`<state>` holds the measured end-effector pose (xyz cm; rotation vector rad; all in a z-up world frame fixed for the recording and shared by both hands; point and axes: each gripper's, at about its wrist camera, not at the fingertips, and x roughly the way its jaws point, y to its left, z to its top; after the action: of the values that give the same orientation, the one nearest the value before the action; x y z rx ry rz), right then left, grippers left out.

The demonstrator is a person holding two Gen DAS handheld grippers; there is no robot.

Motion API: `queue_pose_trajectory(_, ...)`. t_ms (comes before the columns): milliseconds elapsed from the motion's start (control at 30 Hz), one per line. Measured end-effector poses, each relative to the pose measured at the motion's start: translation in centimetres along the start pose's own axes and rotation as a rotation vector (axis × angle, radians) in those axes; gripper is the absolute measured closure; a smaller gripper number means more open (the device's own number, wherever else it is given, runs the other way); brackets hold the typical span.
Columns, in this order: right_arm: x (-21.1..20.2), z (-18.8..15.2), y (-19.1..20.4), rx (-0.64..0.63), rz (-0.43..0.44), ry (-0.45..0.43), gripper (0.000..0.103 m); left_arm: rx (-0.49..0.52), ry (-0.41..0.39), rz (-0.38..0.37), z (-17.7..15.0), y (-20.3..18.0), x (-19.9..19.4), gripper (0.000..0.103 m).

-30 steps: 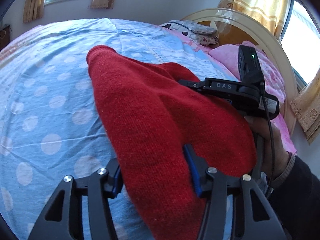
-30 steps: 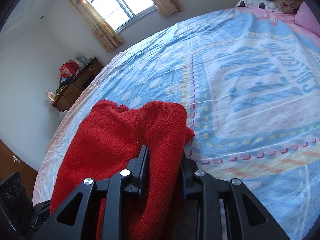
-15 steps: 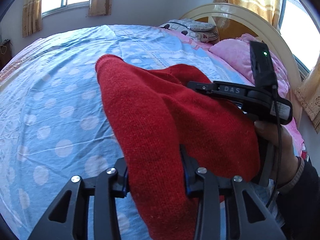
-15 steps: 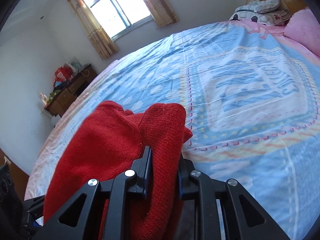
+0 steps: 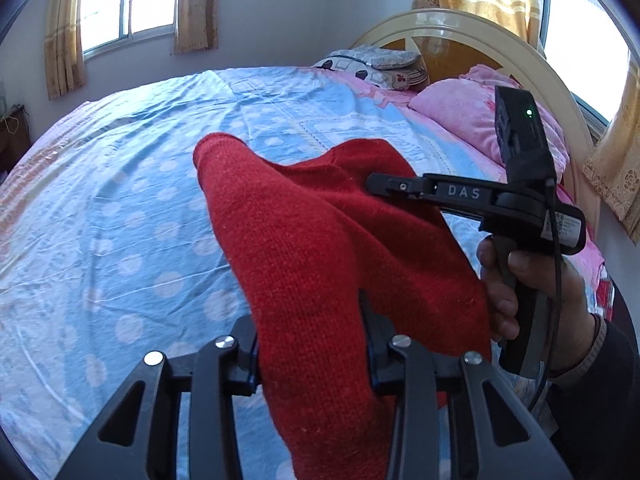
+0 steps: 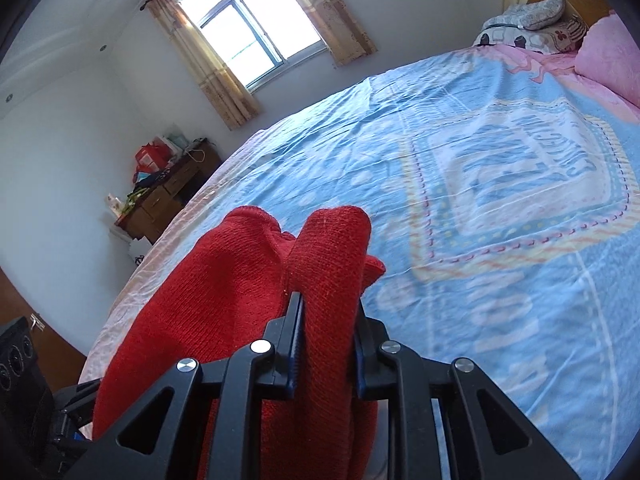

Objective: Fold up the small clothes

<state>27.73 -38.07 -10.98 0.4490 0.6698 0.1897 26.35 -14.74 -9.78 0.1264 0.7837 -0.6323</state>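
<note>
Both grippers (image 5: 310,336) (image 6: 326,328) level, clamping red knit (image 5: 312,240).

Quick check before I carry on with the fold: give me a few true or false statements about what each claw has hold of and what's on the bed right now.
1. Both claws are shut on the red knit garment. True: the left claw and the right claw each pinch a fold of it.
2. The garment lies flat on the bedsheet. False: it is lifted and drapes between the claws.
3. The sheet is plain white. False: it is light blue with pale dots.
4. A pink pillow sits by the headboard. True.
5. The right claw is empty. False: red knit fills its gap.
</note>
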Motion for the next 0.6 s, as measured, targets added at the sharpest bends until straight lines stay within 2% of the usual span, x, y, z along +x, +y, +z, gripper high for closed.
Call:
queue_pose_trajectory(367,-2.2,-1.6,2.5,0.015,0.070,-0.017,0.085,-0.036,-0.054,0.002,-1.8,1.7,-3.8,0.064)
queue_pose_trajectory(600,-1.9,-2.5,5.0,0.003,0.108,0.000,0.087,-0.058,-0.071,0.013,-3.1,2.7,-5.7,0.064)
